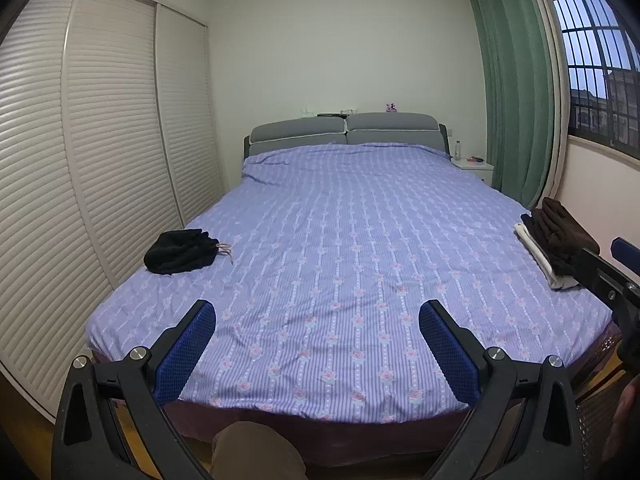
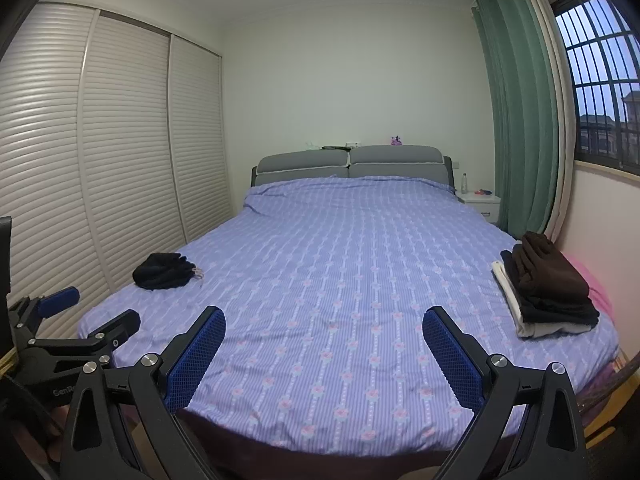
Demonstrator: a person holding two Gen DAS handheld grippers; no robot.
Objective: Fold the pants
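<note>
At the foot of the bed (image 1: 340, 240), you hold both grippers above the near edge: the left gripper (image 1: 318, 316) and the right gripper (image 2: 324, 322) each have jaws wide apart, holding nothing. A crumpled black garment (image 1: 180, 252), likely the pants to fold, lies at the left edge, well apart from both. A folded stack (image 2: 544, 292) sits at the far right edge. Reaching left, you may pinch the bedsheet along with the fabric, or snag the drawstring (image 1: 225, 249) alone.

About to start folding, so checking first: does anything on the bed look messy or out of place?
Only the black garment near the bed's left edge: it lies bunched, unlike the neat folded stack on the right.
</note>
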